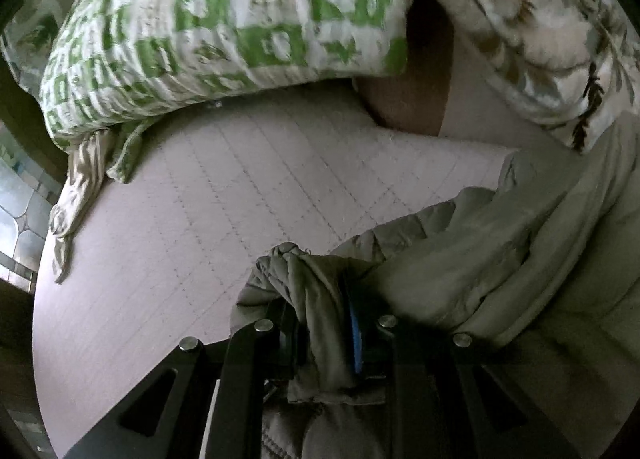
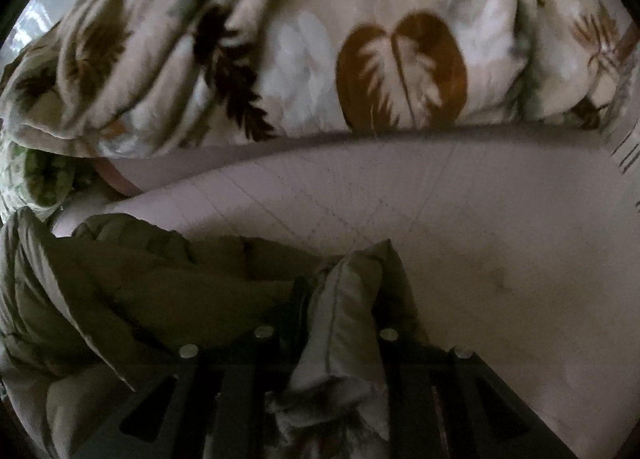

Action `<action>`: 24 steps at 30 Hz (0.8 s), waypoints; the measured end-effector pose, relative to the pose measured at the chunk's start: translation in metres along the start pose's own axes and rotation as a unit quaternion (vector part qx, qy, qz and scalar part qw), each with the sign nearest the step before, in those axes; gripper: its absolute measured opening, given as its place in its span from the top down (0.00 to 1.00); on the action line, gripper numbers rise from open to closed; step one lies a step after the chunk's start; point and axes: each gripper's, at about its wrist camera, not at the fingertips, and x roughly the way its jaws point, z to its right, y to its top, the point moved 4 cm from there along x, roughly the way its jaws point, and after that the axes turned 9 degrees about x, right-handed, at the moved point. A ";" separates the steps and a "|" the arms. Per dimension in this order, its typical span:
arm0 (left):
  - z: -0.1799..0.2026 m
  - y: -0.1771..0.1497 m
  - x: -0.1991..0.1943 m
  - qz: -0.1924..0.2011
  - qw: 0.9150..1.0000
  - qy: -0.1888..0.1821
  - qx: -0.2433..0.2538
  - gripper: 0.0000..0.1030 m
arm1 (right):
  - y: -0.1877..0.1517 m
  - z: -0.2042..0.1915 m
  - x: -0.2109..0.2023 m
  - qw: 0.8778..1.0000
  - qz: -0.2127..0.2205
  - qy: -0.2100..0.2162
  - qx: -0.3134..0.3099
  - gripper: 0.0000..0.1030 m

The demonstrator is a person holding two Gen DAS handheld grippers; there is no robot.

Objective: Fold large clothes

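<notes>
Left gripper [image 1: 324, 323]: jaws nearly together, clamped on a bunched fold of the olive-green padded jacket [image 1: 500, 259]; a blue pad shows against the cloth on the right side of the fold.
Right gripper [image 2: 344, 315]: jaws nearly together, clamped on a puffy stitched edge of the same olive-green padded jacket [image 2: 160, 283]; the fabric rises as a ridge between the fingers.
Jacket, place: lies on the pale pink quilted bed cover [image 1: 200, 219], near its lower edge in both views, spreading right from the left gripper and left from the right gripper.
Jacket, long axis: appears to run across between the two grippers; which end is collar or hem cannot be told.
Jacket, surface: creased and slack, not flat.
Bed cover [image 2: 500, 259]: bare on the far side of the jacket, diamond stitching visible.
Green-and-white checked floral pillow [image 1: 220, 27]: on the cover, well apart from the jacket.
Cream leaf-print blanket [image 2: 320, 59]: heaped along the far side, apart from the jacket; its edge also shows in the left view [image 1: 540, 39].
</notes>
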 end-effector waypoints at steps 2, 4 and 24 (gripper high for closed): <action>0.000 0.002 0.007 -0.005 1.000 -0.006 -0.010 0.79 | -0.001 0.004 0.012 1.000 -0.011 0.006 0.009 0.82; 0.004 0.004 0.012 -0.007 1.000 -0.002 -0.006 0.79 | 0.000 0.007 0.019 1.000 -0.018 0.008 0.018 0.83; -0.015 0.001 -0.018 0.046 0.996 -0.045 -0.063 0.75 | -0.002 -0.003 0.043 0.999 -0.024 -0.023 0.014 0.84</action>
